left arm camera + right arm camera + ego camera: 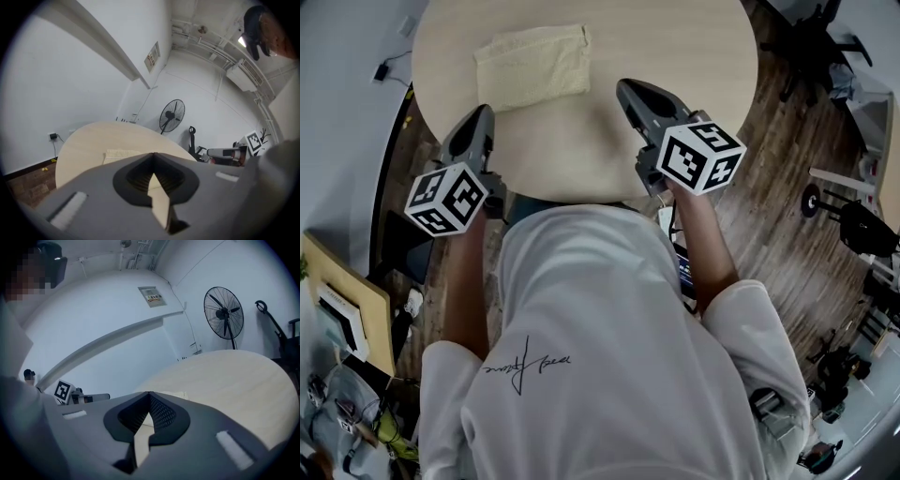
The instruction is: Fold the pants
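Observation:
The pants (534, 66) lie folded into a small cream rectangle on the far left part of the round wooden table (675, 56). My left gripper (480, 112) hovers at the table's near left edge, short of the pants, its jaws shut with nothing between them. My right gripper (623, 86) sits over the table just right of the pants, also shut and empty. In the left gripper view the closed tips (153, 154) point toward the pants (119, 155). In the right gripper view the closed tips (149, 393) cover most of the pants (180, 394).
A standing fan (172, 115) is beyond the table's far side by the white wall. Exercise gear (853, 220) stands on the wooden floor at the right, and a shelf unit (342, 309) at the lower left. The person's white shirt (600, 356) fills the foreground.

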Action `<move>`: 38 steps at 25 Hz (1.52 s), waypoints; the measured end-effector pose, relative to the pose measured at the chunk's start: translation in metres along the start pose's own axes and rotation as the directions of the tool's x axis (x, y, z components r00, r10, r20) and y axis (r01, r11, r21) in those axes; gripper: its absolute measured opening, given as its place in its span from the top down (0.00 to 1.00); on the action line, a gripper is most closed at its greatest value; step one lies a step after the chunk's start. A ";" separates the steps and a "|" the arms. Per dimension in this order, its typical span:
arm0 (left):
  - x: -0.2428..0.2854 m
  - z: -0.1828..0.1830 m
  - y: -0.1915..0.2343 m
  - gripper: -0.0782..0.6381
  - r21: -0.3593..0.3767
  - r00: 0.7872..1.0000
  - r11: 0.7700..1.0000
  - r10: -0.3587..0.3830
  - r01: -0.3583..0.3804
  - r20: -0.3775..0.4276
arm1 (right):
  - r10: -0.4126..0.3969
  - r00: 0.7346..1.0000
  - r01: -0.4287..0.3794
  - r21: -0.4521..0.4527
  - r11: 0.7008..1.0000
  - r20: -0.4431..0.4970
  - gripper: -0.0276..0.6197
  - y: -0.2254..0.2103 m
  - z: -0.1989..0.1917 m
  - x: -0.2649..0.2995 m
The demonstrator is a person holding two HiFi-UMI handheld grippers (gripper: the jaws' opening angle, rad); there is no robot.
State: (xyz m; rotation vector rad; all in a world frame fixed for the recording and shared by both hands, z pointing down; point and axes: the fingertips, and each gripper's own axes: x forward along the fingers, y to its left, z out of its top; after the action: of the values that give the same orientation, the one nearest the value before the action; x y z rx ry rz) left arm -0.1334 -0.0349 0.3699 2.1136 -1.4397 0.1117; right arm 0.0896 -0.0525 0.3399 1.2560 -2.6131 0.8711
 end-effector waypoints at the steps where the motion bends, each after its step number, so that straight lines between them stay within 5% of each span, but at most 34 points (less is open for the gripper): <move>1: -0.001 0.003 -0.002 0.82 0.025 1.000 1.000 0.012 -0.012 0.011 | -0.002 1.000 0.002 -0.017 1.000 0.003 0.96 0.002 0.001 -0.003; 11: -0.033 0.030 -0.046 0.86 0.267 0.996 0.961 0.053 -0.069 0.067 | -0.077 0.994 0.091 -0.200 0.976 0.079 0.96 0.024 0.019 -0.037; 20: -0.062 0.053 -0.074 0.86 0.364 0.986 0.927 0.037 -0.095 0.162 | -0.043 0.986 0.077 -0.220 0.972 0.159 0.96 0.050 0.042 -0.076; 26: -0.085 0.074 -0.091 0.86 0.380 0.977 0.918 0.032 -0.113 0.212 | -0.034 0.985 0.071 -0.220 0.973 0.168 0.96 0.055 0.054 -0.097; 38: -0.075 0.050 -0.084 0.86 0.354 0.988 0.930 0.049 -0.099 0.147 | -0.009 0.997 0.027 -0.229 0.973 0.081 0.96 0.050 0.037 -0.096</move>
State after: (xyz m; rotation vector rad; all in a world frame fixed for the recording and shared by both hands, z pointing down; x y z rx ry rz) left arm -0.1033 0.0233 0.2659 2.3983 -1.6857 0.2867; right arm 0.1203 0.0174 0.2548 1.2730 -2.6644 0.5052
